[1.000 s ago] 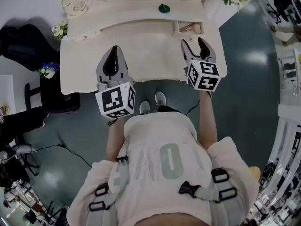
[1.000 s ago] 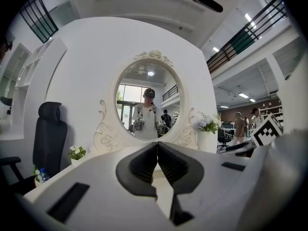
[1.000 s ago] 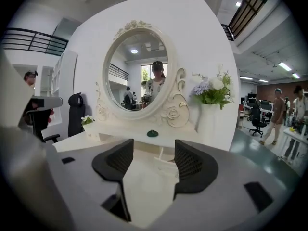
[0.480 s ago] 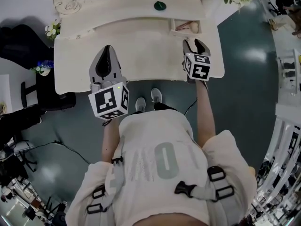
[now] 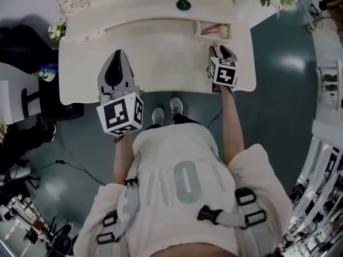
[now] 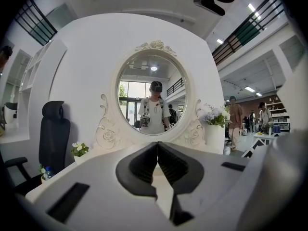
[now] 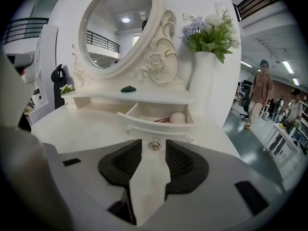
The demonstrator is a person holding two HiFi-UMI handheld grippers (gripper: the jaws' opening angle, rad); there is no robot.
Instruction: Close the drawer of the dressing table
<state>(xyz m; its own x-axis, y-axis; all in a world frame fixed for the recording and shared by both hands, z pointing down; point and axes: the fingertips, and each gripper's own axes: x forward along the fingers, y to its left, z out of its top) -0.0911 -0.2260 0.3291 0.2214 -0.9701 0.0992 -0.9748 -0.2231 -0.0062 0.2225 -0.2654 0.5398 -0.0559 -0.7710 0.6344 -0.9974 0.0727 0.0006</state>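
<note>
Drawer (image 7: 154, 125) open, right gripper (image 5: 221, 48) nearer.
Its empty fingers (image 7: 127, 162) are closing, knob (image 7: 154, 144) straight ahead; left gripper (image 6: 157, 144) clenched, empty.

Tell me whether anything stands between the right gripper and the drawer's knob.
Nothing visible does: the knob on the front of the open drawer sits right at the tips of the closing jaws of the right gripper.
</note>
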